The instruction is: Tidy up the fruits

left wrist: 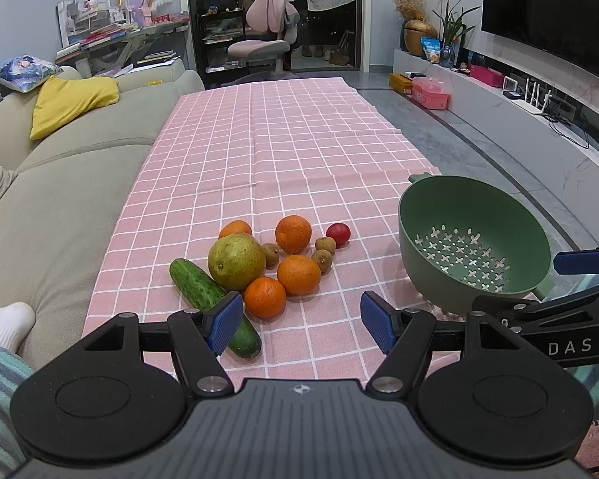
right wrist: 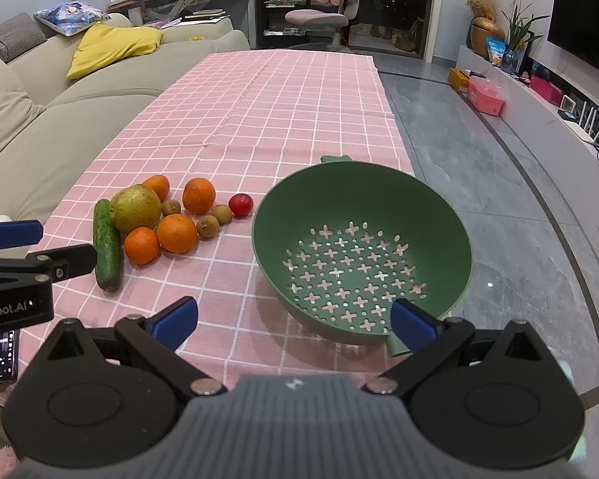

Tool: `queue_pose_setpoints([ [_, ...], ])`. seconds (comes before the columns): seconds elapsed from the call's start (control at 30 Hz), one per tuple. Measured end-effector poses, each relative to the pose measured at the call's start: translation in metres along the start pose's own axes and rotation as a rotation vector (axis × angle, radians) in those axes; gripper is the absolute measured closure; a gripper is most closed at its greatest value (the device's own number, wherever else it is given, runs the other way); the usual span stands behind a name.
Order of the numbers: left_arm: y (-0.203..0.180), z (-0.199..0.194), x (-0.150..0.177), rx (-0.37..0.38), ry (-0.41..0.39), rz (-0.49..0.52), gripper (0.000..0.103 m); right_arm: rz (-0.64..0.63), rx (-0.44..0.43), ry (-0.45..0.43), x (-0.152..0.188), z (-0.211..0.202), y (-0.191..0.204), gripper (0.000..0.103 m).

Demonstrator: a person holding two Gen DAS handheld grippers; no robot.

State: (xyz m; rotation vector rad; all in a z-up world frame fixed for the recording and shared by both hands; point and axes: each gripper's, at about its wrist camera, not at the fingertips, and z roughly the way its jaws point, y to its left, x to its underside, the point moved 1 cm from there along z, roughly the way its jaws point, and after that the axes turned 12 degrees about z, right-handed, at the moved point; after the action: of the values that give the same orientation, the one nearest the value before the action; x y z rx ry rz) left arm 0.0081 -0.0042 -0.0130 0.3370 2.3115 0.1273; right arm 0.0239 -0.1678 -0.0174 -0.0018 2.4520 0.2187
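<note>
While spread wide over the pink checked cloth on the surface (left wrist: 259, 147), left tongs (left wrist: 301, 321) hover with nothing between the blue pads (left wrist: 225, 321), just short of the fruit cluster. Right tongs (right wrist: 293, 321) likewise wide apart and empty, with the far pad (right wrist: 413, 325) in front of the near rim of the round green plastic colander with cross-shaped holes (right wrist: 451, 231).

Colander resting on the cloth at the right side, tipped a little, nothing inside. Fruit heaped together to its left, apart from it:
- large yellow-green round pear-like fruit (left wrist: 236, 261) at the left of the heap
- long dark green bumpy cucumber (left wrist: 203, 291) lying slantwise, touching that big fruit, with its near end behind the left pad
- four oranges: one small orange at the front (left wrist: 264, 296), one beside it to the right (left wrist: 298, 274), one further back (left wrist: 293, 234), one half hidden behind the big fruit (left wrist: 235, 228)
- three small brown round longan-like fruits (left wrist: 322, 259) tucked among the oranges
- small red round tomato-like fruit (left wrist: 338, 234) at the right edge of the heap, nearest the colander

Beige sofa (left wrist: 60, 183) along the left of the surface, with a yellow cushion (left wrist: 72, 101) on it. Dark phone with a lit screen (right wrist: 0, 355) at the near left edge in the right wrist view.
</note>
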Motion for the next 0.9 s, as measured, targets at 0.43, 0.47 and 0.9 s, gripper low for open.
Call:
queue_pose_setpoints([
  [0.43, 0.007, 0.001, 0.001, 0.040, -0.006, -0.019, 0.023, 0.008, -0.029, -0.001, -0.001, 0.002, -0.001, 0.004],
  [0.47, 0.009, 0.001, 0.001, 0.043, -0.006, -0.024, 0.024, 0.012, -0.044, -0.004, -0.001, 0.002, -0.001, 0.004],
  [0.9, 0.059, 0.026, 0.005, 0.018, 0.071, -0.214, 0.029, -0.082, -0.189, -0.090, -0.024, 0.018, 0.029, 0.017],
])
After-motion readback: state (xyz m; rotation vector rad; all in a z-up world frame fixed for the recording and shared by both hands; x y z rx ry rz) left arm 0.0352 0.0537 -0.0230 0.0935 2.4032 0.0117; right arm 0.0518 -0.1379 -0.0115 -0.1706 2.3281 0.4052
